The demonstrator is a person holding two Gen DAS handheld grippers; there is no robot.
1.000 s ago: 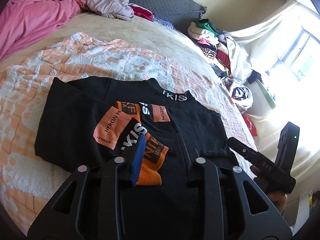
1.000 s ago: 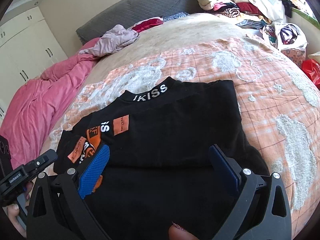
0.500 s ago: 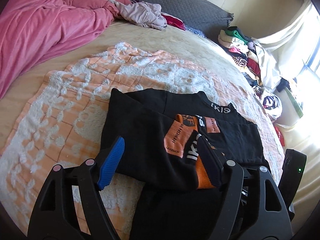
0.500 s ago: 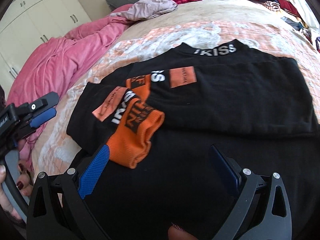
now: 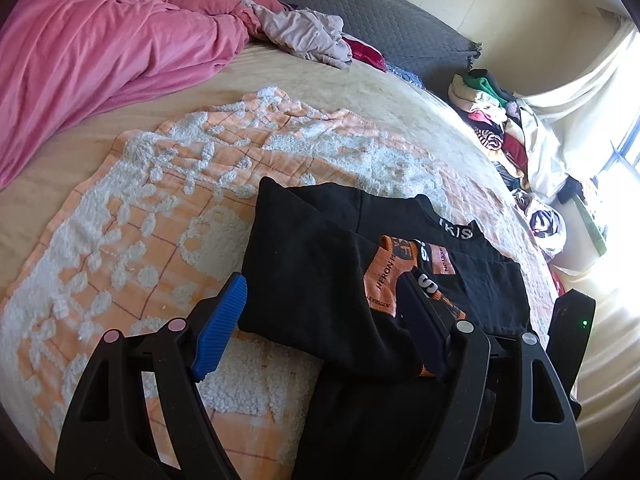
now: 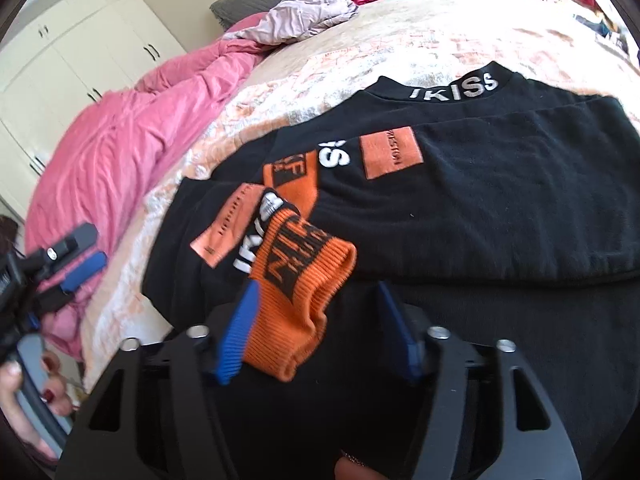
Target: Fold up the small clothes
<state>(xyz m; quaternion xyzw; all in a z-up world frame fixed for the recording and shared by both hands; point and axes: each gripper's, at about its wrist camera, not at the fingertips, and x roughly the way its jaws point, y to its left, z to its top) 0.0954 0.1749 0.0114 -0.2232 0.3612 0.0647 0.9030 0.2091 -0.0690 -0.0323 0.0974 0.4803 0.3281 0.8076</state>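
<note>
Right wrist view: right gripper (image 6: 316,320) is closing around the orange cuff (image 6: 304,300) of the black sweater (image 6: 480,208); left gripper (image 5: 320,320) stands wide, empty.

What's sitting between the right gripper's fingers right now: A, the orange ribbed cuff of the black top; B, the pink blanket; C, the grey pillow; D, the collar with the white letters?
A: in the right wrist view the orange cuff lies between the fingers of the right gripper, whose jaws are closing on it; the collar lies farther up the bed.
</note>
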